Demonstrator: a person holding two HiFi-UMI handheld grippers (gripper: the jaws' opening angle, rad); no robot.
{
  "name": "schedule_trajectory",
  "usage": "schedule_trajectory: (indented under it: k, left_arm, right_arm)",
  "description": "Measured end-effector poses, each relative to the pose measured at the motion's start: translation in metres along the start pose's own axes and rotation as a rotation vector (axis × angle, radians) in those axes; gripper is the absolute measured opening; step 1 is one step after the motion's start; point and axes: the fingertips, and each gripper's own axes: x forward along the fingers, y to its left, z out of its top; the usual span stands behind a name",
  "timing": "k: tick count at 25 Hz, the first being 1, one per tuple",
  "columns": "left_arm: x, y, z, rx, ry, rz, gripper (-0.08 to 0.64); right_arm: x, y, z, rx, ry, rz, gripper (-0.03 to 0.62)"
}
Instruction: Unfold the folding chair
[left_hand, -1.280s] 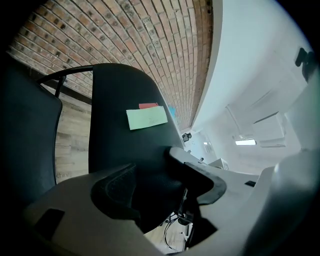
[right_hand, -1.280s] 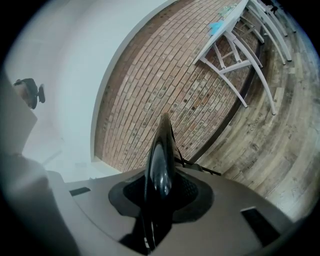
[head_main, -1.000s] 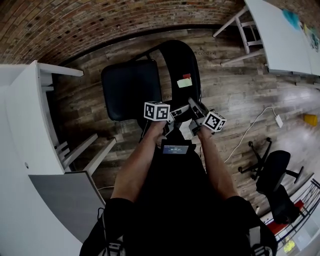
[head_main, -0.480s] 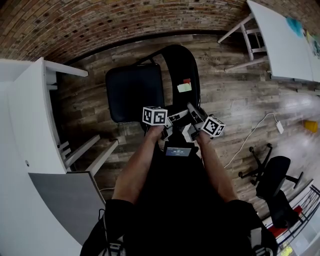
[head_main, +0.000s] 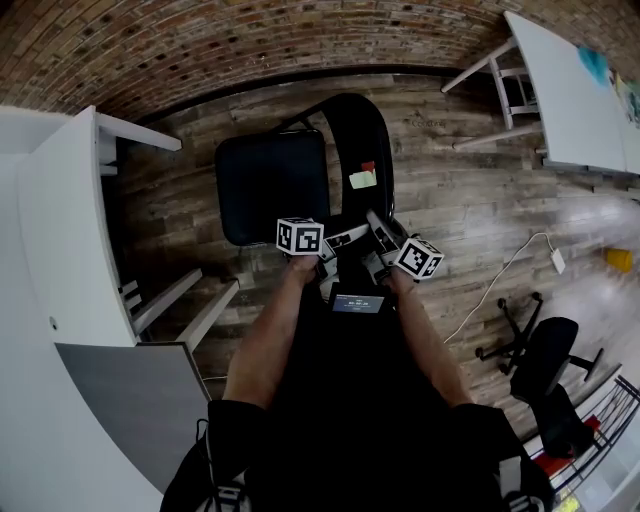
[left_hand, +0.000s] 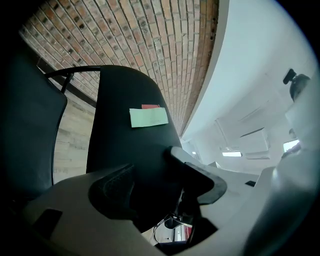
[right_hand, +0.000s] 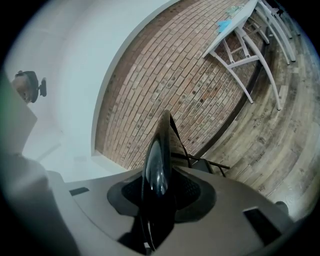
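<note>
One black folding chair is standing open on the wooden floor near the brick wall. Its seat is facing the white counter, and its backrest is running lengthwise toward the wall. Two grippers are hovering at the backrest's end farthest from the wall. The left gripper is gaping apart, gripping nothing. The right gripper has just been opening, with the backrest's edge loose between its jaws.

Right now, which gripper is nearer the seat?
Left. The left gripper sits at the near corner of the seat; the right gripper is farther right, at the backrest, whose edge stands between its jaws, which have just been opening.
</note>
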Motion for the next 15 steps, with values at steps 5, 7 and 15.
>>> schedule_trajectory:
  k: [5,7,15]
  left_arm:
    - [-0.017,0.000,0.004,-0.007,-0.014,-0.021,0.324]
    - [-0.022,0.000,0.005,-0.007,-0.019,-0.028,0.324]
    - [-0.045,0.014,-0.008,0.035,0.063,0.010,0.324]
  right_arm:
    - [0.011,0.011,-0.011,-0.008,0.007,-0.001,0.117]
    - [0.013,0.014,-0.014,-0.019,0.013,0.000,0.117]
    - [0.025,0.030,-0.036,-0.090,0.058,-0.022,0.118]
